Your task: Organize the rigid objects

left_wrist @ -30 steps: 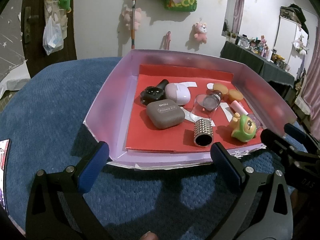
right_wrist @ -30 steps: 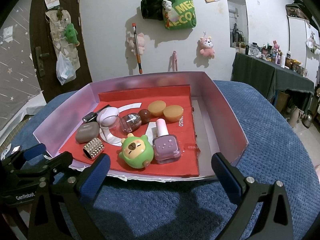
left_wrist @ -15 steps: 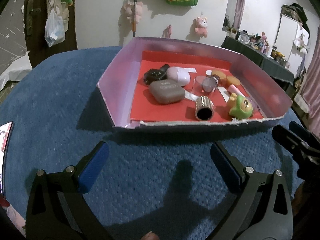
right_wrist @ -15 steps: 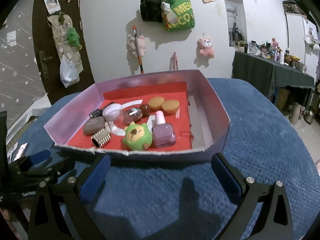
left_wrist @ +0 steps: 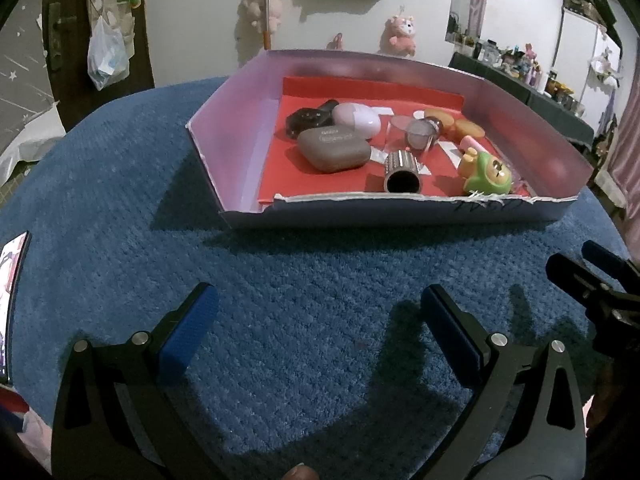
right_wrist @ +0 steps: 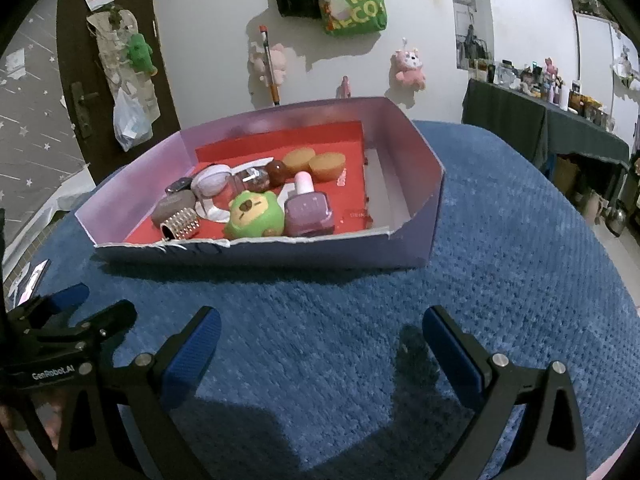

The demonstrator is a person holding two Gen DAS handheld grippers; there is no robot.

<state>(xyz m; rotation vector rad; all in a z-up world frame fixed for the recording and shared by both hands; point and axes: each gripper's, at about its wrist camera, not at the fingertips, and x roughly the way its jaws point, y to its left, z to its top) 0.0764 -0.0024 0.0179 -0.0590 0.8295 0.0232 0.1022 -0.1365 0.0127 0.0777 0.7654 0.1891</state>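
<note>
A lilac cardboard tray (left_wrist: pixel 236 136) (right_wrist: pixel 416 184) with a red liner sits on a blue carpet. It holds a grey-brown case (left_wrist: pixel 334 150), a studded metal cylinder (left_wrist: pixel 402 170) (right_wrist: pixel 182 226), a green bear toy (left_wrist: pixel 486 174) (right_wrist: pixel 254 216), a lilac nail-polish bottle (right_wrist: pixel 308 208), a white earbud case (left_wrist: pixel 356 118), a black watch (left_wrist: pixel 310 120), two orange cakes (right_wrist: pixel 314 162). My left gripper (left_wrist: pixel 318 330) and right gripper (right_wrist: pixel 320 342) are both open and empty, low over the carpet, in front of the tray.
A phone (left_wrist: pixel 14 276) lies on the carpet at the left. The right gripper shows at the right edge of the left wrist view (left_wrist: pixel 592 280). A door, a wall with hanging bags and plush toys, and a cluttered dark table (right_wrist: pixel 560 120) stand behind.
Both grippers have pulled back and lowered away from the tray; the tray now looks farther off. Both stayed open and empty. The tray contents have not moved.
</note>
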